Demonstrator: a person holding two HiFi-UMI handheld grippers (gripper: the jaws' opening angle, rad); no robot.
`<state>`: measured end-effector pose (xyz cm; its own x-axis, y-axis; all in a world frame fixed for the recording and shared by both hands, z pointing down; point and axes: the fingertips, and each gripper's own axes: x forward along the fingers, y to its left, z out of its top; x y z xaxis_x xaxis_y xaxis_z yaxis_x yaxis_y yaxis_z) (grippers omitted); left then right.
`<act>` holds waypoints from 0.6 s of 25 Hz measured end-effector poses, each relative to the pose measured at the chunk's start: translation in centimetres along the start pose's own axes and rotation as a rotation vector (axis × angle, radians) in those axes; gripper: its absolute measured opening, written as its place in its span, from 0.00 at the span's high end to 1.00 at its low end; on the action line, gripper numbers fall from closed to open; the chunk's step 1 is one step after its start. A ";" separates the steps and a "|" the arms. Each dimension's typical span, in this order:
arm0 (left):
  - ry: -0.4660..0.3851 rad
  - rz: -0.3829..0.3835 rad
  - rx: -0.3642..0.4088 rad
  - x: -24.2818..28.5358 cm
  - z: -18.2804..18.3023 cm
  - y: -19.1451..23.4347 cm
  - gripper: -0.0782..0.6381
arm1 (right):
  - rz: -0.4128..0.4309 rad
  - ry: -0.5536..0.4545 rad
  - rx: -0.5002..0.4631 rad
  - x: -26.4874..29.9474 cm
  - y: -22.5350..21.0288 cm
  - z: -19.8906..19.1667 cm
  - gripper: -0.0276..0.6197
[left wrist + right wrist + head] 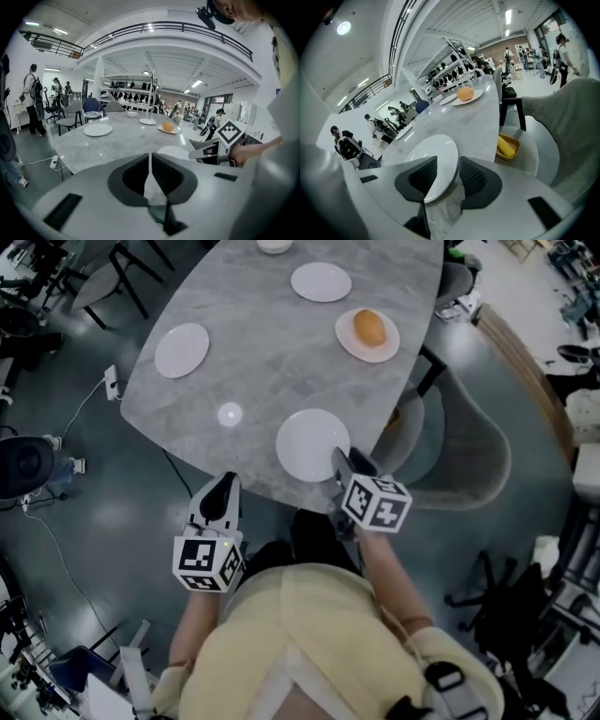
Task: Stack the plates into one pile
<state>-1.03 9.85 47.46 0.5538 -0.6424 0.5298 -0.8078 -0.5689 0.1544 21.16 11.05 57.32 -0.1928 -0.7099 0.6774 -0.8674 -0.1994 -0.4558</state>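
Note:
Several white plates lie on the grey marble table (272,352). The nearest plate (307,442) (433,157) sits by the front edge. My right gripper (339,461) (454,165) is shut on its right rim, with the rim between the jaws. A second empty plate (182,350) (98,129) lies at the left and a third (321,281) (148,121) at the far side. A fourth plate (367,337) (466,98) carries an orange bun (369,326) (465,93). My left gripper (223,486) (150,161) hangs shut and empty just off the table's front edge.
A small white bowl (274,245) stands at the table's far edge. A grey chair (459,451) at the right holds a small dish with something yellow (506,146). A cable and charger (111,382) hang off the left edge. People and chairs stand in the background.

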 end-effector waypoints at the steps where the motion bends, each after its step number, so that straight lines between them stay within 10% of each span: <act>1: 0.001 0.002 -0.002 0.2 0.0 0.2 0.88 | -0.007 0.000 -0.005 0.1 0.1 0.0 0.76; 10: -0.004 0.028 -0.010 1.0 0.2 0.7 0.88 | -0.135 -0.050 -0.167 0.2 -0.1 -0.4 0.76; 15: -0.006 0.032 -0.002 1.4 0.6 0.7 0.89 | -0.130 -0.044 -0.054 0.1 -0.7 -0.2 0.82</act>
<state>-0.74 8.29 47.82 0.5287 -0.6633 0.5296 -0.8256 -0.5468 0.1393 21.59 11.24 57.86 -0.0580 -0.7093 0.7026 -0.9074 -0.2559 -0.3333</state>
